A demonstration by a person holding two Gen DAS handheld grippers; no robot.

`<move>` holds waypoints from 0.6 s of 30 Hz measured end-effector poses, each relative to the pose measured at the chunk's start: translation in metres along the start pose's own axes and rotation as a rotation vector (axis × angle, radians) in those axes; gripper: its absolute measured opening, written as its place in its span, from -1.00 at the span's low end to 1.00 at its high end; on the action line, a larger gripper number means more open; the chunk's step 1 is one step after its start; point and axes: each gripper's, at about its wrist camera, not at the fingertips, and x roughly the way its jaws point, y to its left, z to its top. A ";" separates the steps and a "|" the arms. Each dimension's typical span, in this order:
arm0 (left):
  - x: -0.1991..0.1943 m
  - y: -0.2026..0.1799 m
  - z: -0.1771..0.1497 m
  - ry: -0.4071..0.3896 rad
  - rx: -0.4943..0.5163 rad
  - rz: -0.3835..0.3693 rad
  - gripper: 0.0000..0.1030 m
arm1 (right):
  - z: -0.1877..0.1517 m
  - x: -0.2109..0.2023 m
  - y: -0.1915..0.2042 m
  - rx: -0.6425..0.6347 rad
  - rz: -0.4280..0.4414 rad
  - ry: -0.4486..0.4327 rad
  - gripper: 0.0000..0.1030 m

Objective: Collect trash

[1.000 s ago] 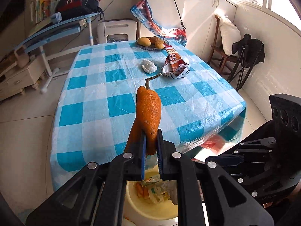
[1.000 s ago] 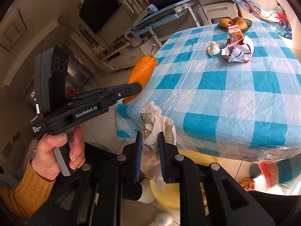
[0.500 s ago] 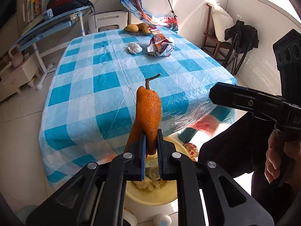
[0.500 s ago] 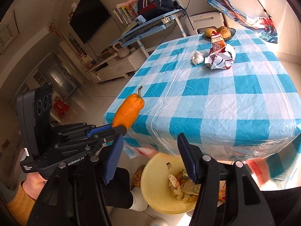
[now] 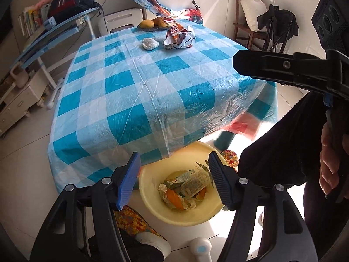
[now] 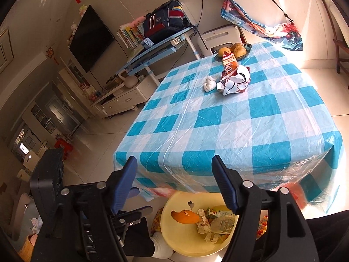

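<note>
Both the left tongs (image 5: 172, 180) and right tongs (image 6: 174, 184) are opening, empty, above the yellow basin (image 5: 152, 205) of trash. 2 pieces lie on the surface (image 6: 218, 118): a wrapper (image 6: 236, 80) and a tissue wad (image 6: 209, 84).

- Red-and-white snack wrapper (image 6: 234, 77) on the checked worktop (image 6: 218, 118): large characters run down its orange-red panel, but they're too small and crumpled to make out.
- Left wrist view, same wrapper (image 5: 179, 35): print shows on the orange face, blurred, no character legible.
- Yellow basin (image 5: 152, 205) on the floor: a green-and-white carton (image 5: 178, 178) carries printing, unreadable.
- Beside it, a clear packet (image 5: 194, 183) with a round printed emblem, text too fine to read.
- Book spines (image 6: 128, 35) on the shelf: colours only, no titles readable.
</note>
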 end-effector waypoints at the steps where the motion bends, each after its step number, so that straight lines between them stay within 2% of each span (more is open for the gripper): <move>1: -0.002 0.003 0.001 -0.014 -0.010 0.017 0.34 | 0.000 0.000 0.000 -0.001 -0.002 0.000 0.34; 6: -0.013 0.021 0.006 -0.095 -0.096 0.119 0.68 | -0.003 0.000 0.006 -0.020 -0.016 0.001 0.36; 12: -0.022 0.038 0.010 -0.156 -0.192 0.195 0.81 | -0.006 0.004 0.005 -0.029 -0.045 0.001 0.39; 18: -0.026 0.041 0.010 -0.186 -0.212 0.230 0.86 | -0.013 0.013 0.009 -0.053 -0.081 0.029 0.42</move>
